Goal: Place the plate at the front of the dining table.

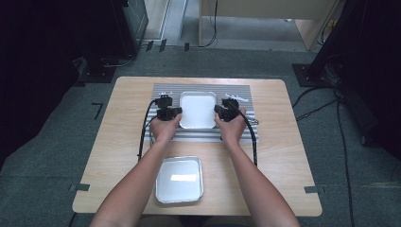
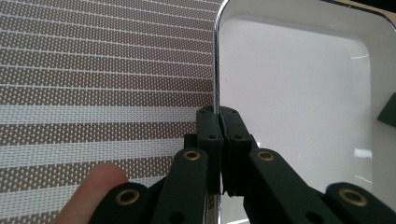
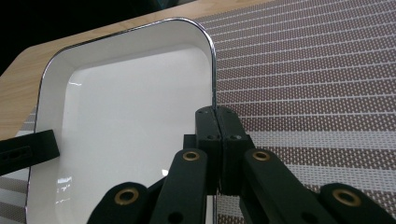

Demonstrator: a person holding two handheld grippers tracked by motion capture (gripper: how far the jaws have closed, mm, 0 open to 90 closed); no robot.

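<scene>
Far tray: white, shallow, square with rounded corners and a shiny metal rim; nothing inside; lying on the striped mat at the back half of the table, between the two grippers
Near tray: same white shape with a silvery rim, nothing inside; resting on bare wood at the front edge of the table, between the forearms, well apart from the far tray
Left gripper: at the far tray's left side; jaws clenched on the rim, thin metal edge pinched between the two black pads as seen in the left gripper view
Right gripper: at the far tray's right side; jaws clenched on the rim there, pads pressed together over the edge in the right gripper view
Mat: woven mesh, grey and white stripes running across; wider than the far tray, strips of it bare to either side and in front
Table: pale wood, rounded corners; open surface left and right of the mat and beside the near tray
Small white thing: on the mat's far right corner, just behind the right gripper; too small to tell what
Floor: grey carpet around the table, cables trailing at the right
</scene>
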